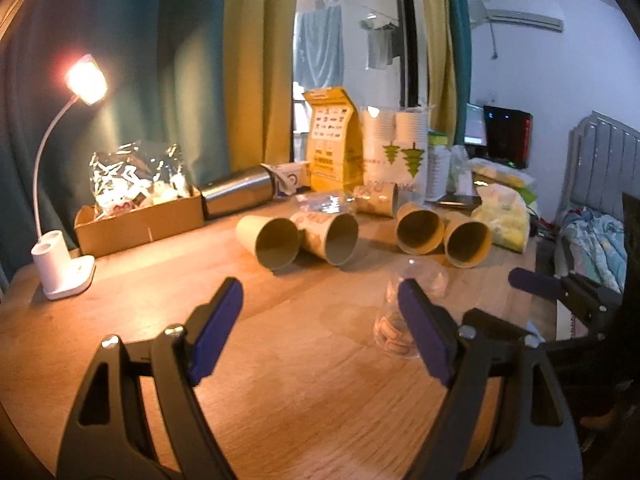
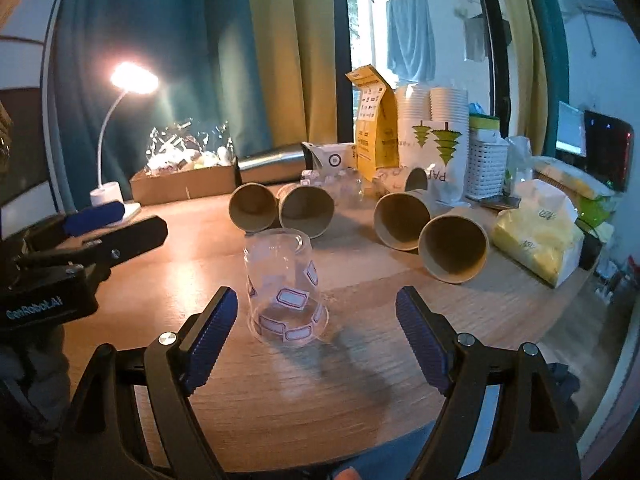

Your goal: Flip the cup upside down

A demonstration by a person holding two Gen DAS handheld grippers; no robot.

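A clear plastic cup (image 2: 286,288) with purple label prints stands upside down, rim on the wooden table (image 2: 320,392). My right gripper (image 2: 316,312) is open, its blue pads on either side of the cup and a little nearer than it, not touching. In the left wrist view the cup (image 1: 416,304) shows just past the right pad. My left gripper (image 1: 320,308) is open and empty, with the cup to its right. The right gripper's fingers (image 1: 536,280) show at the right edge there. The left gripper (image 2: 92,216) shows at the left edge of the right wrist view.
Several paper cups (image 2: 454,244) lie on their sides behind the clear cup. A lit desk lamp (image 1: 64,256), a cardboard box (image 1: 140,224), a steel bottle (image 1: 240,196), a yellow bag (image 2: 374,128), stacked cups (image 2: 434,136) and a yellow packet (image 2: 536,236) line the back.
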